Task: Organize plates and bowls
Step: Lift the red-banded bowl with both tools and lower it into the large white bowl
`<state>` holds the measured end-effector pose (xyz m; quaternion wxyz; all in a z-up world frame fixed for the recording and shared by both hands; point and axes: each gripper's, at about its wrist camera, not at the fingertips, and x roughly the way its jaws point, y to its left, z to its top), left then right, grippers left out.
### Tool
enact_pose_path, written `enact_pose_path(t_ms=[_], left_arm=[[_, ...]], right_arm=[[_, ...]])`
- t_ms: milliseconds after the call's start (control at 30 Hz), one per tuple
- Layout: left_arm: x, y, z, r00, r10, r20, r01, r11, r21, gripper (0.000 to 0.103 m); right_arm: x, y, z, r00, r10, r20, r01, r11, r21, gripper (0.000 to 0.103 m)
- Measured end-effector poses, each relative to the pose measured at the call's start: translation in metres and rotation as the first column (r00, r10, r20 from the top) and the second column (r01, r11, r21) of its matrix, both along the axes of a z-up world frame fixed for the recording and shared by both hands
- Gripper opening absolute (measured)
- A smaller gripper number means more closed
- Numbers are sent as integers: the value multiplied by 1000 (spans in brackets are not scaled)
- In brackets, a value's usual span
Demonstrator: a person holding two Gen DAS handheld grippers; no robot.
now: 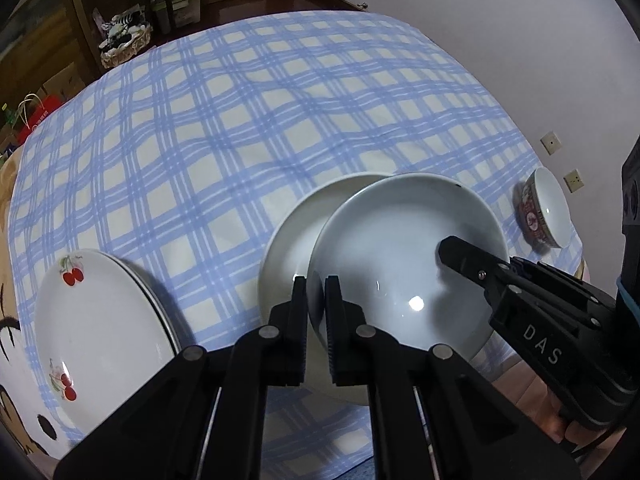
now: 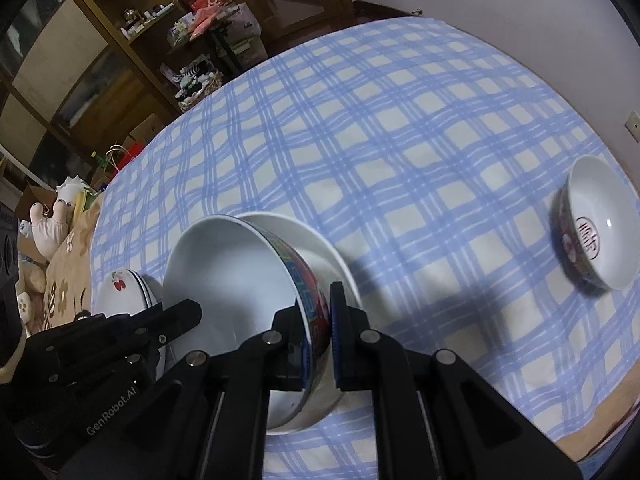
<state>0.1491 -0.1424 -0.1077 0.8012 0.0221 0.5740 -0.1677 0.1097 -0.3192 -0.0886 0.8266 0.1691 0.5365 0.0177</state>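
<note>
Both grippers pinch one bowl (image 1: 400, 264) by opposite rim walls: left gripper (image 1: 316, 300), right gripper (image 2: 319, 320). Bowl sits tilted over a white plate (image 1: 296, 232) on the checked cloth (image 1: 240, 120); cherry plates (image 1: 100, 328) left, small bowl (image 2: 600, 224) well apart right

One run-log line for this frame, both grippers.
left gripper: shut on big bowl rim | right gripper: shut on opposite rim | bowl above white plate

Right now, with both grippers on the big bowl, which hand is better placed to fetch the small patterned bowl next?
Right: the small patterned bowl stands on the right gripper's side; the left gripper is nearer the cherry plates.
</note>
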Motion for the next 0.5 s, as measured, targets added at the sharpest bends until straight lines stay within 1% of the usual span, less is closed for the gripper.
enact_pose_path(t_ms=[200, 333, 500], left_arm=[[4, 5, -16, 999, 19, -38, -19, 1000, 6, 9], [4, 2, -17, 1000, 7, -25, -7, 1000, 16, 9], [4, 0, -17, 1000, 0, 2, 0, 1000, 26, 9]], right_arm=[[3, 10, -12, 1000, 17, -18, -18, 999, -36, 10], [2, 6, -17, 1000, -1, -28, 0, 1000, -18, 10], [4, 8, -18, 1000, 1, -28, -2, 999, -39, 10]])
